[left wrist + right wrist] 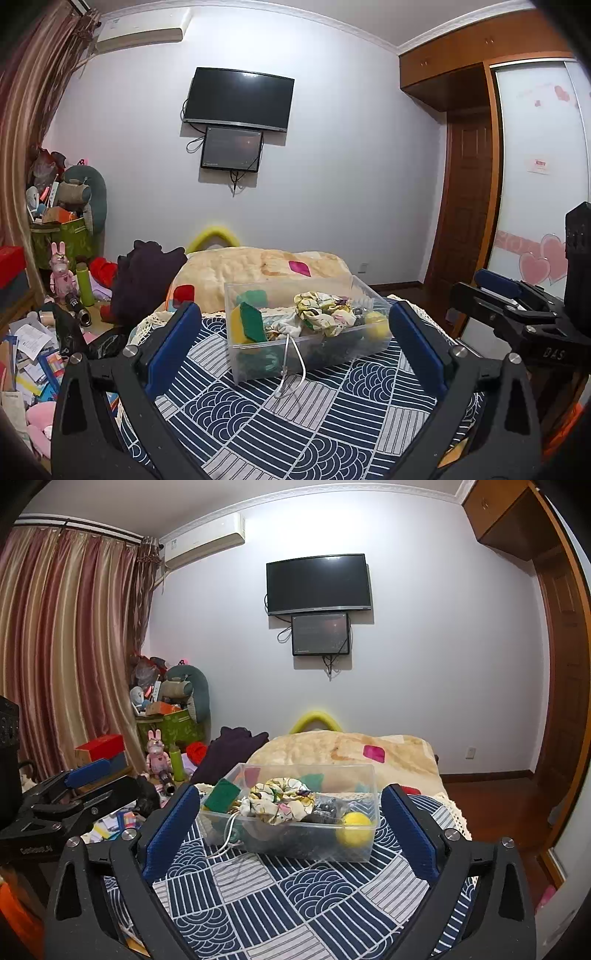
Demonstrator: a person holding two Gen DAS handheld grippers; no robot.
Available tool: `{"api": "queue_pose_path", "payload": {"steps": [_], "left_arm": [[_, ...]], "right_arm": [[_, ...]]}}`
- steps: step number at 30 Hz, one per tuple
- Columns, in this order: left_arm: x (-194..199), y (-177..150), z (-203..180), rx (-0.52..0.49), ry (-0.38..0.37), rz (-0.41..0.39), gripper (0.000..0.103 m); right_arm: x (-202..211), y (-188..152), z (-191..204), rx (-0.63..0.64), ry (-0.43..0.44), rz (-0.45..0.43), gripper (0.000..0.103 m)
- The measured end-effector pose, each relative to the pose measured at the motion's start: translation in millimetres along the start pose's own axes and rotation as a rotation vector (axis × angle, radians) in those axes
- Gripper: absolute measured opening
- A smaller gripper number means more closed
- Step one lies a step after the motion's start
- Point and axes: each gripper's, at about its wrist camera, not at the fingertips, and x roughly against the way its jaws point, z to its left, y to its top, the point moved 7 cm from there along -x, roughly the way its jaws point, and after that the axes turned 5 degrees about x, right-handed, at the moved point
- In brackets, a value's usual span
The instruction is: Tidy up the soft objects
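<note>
A clear plastic box [332,354] [365,775] stands on the blue-and-white patterned cloth [295,424] [280,897]. It holds a floral fabric scrunchie [325,314] [280,797], a yellow-green sponge [247,321] [221,794], a yellow ball [376,325] [354,829] and other soft bits. A white cord [291,369] [229,838] hangs out over its front. My left gripper [291,343] is open and empty, just short of the box. My right gripper [288,830] is open and empty, also facing the box.
A beige blanket [258,269] [351,753] lies behind the box. Dark clothes [144,280], toys, a green bottle [84,284] and papers [29,350] clutter the floor at left. A wooden wardrobe [480,166] stands right. The other gripper shows at the side of each view.
</note>
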Motion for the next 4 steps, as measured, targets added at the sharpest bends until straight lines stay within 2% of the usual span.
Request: {"api": "queue_pose_path", "payload": {"steps": [4], "left_arm": [[1.1, 0.2, -2.3, -0.006, -0.003, 0.001, 0.103]], "right_arm": [[0.2, -0.2, -1.6, -0.002, -0.006, -0.002, 0.102]]}}
